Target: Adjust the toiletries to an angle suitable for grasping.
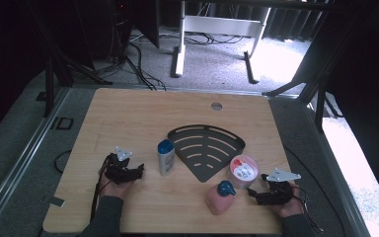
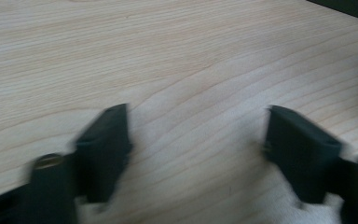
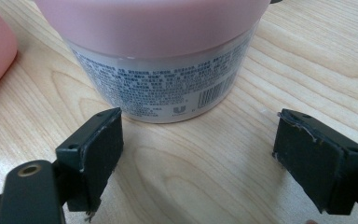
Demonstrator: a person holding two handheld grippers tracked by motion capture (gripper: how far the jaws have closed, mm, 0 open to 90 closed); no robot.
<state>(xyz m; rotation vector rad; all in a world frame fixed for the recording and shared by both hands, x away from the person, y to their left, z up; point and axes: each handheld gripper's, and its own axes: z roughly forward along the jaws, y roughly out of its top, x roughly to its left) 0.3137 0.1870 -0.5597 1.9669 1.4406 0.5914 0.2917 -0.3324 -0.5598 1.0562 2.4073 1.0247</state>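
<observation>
Where the right gripper (image 3: 198,144) rests low on the desk (image 1: 128,113), its jaws stand wide apart and empty; a pink-lidded jar (image 3: 163,60) sits upright just ahead of them, centred on the gap, not between the pads. Pink bottle (image 1: 220,196): just left of the jar. Left gripper (image 2: 196,140): jaws open, bare wood between them, white bottle (image 1: 166,157) standing just to its right.

Taking the pink-lidded jar (image 3: 168,60) as landmark: it stands just ahead of my right gripper (image 3: 198,149), bare table (image 1: 128,113) between. The pink bottle (image 1: 221,196) crowds the jar's near-left side, the black slotted tray (image 1: 205,148) its far-left. Its right looks free, I think.
</observation>
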